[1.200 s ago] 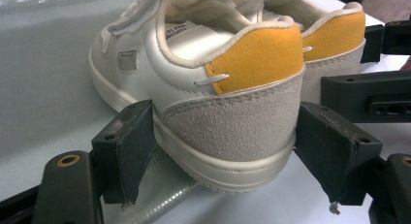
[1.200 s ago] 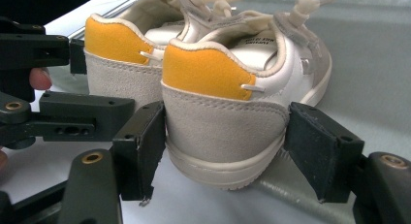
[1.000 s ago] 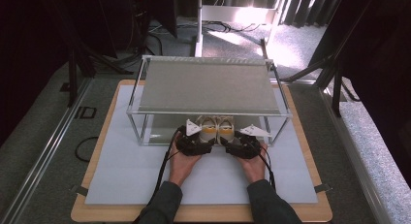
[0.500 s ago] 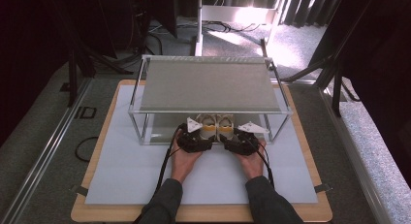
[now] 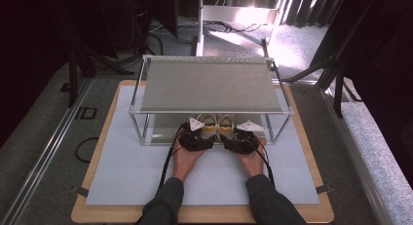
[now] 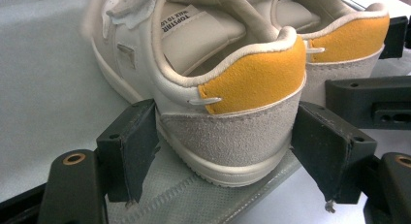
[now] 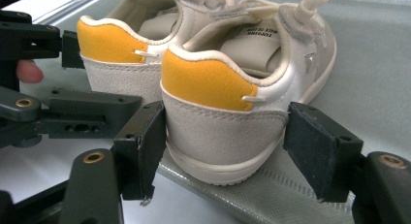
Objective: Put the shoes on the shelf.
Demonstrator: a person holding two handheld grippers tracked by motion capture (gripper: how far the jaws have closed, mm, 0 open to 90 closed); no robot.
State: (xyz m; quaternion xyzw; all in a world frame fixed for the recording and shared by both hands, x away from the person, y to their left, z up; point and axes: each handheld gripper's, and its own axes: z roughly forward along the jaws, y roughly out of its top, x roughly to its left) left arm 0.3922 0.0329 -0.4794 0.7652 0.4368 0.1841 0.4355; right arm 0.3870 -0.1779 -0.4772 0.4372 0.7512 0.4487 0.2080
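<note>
Both hands have edged toward the rack (image 5: 209, 84) since a second ago. The left tool (image 6: 228, 151) clasps the left shoe (image 6: 232, 132) at its heel, the right tool (image 7: 225, 151) the right shoe (image 7: 223, 127); both shoes sit on the lower shelf (image 6: 43, 78), apparently ready to slide out

My two shoes stand side by side, upright, heels toward me, on the lower grey shelf (image 5: 160, 132) of the small rack, under its upper shelf. The left shoe (image 6: 203, 73) is cream-white with a yellow suede heel tab above a grey suede heel counter and a thick off-white sole; its tongue label faces up. The right shoe (image 7: 242, 78) matches it in colour and build, with white laces bunched at the top. They sit just beside each other, heels level, both near the shelf's front edge.
</note>
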